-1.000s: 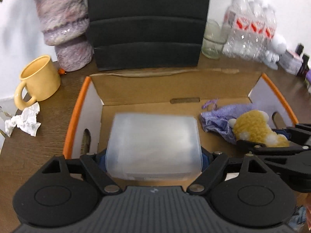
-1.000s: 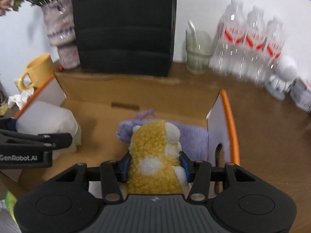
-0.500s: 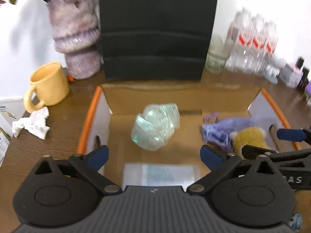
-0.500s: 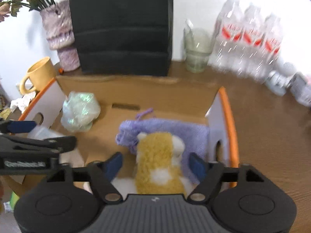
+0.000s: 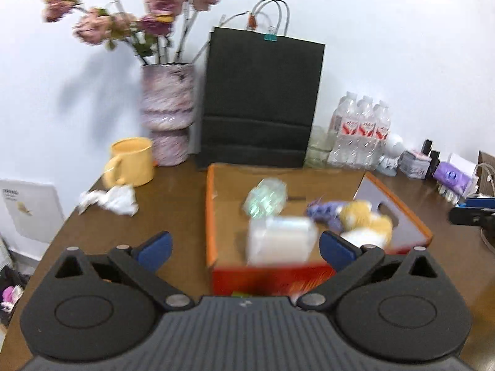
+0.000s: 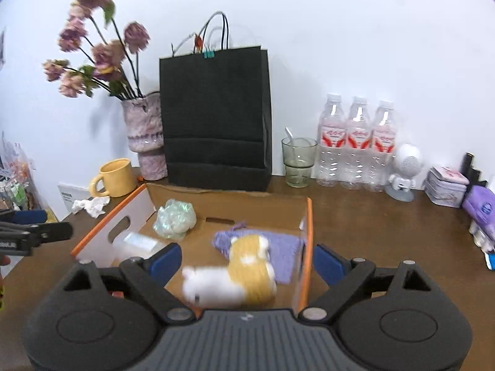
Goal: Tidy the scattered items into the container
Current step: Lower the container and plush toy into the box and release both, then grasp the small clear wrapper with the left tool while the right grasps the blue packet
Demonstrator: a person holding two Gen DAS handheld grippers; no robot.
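Note:
An open cardboard box with orange edges (image 5: 210,204) (image 6: 307,232) sits on the brown table. Inside lie a clear plastic box (image 5: 280,239) (image 6: 136,242), a crumpled iridescent wrapper (image 5: 264,199) (image 6: 174,218), a purple pouch (image 5: 324,211) (image 6: 283,244) and a yellow-and-white plush toy (image 5: 368,224) (image 6: 244,275). My left gripper (image 5: 244,247) is open and empty, held back above the box's near side. My right gripper (image 6: 246,261) is open and empty, above the plush.
Behind the box stand a black paper bag (image 6: 216,117), a vase of dried flowers (image 5: 167,114), a yellow mug (image 5: 131,162), a glass (image 6: 298,162) and water bottles (image 6: 355,142). A crumpled tissue (image 5: 109,199) lies at left. Small items crowd the right edge (image 6: 447,181).
Both grippers opened, let go of the plastic box and the plush inside the cardboard box, then pulled up and back.

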